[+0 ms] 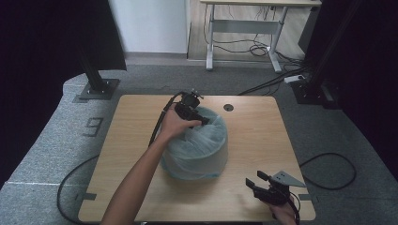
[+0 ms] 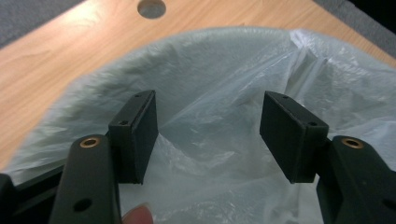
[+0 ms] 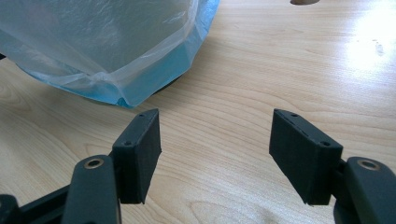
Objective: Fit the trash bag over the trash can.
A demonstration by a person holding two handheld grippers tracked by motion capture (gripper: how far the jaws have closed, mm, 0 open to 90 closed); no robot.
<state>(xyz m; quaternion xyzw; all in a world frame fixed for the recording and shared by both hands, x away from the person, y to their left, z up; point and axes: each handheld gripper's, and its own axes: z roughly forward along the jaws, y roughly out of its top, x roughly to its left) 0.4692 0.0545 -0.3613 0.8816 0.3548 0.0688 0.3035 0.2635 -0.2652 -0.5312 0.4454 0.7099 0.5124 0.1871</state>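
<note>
A round bin lined with a pale translucent plastic bag stands in the middle of the wooden table. My left gripper hovers over the bin's far-left rim, pointing into its mouth. Its jaws stand open above the bag lining, with nothing between them. My right gripper rests low near the table's front right corner, open and empty. Ahead of it the bag's blue-tinged bottom edge lies on the wood.
A round cable hole sits in the table behind the bin. Black cables trail off both sides of the table onto grey carpet. A white desk frame stands at the back, a black stand base at the far left.
</note>
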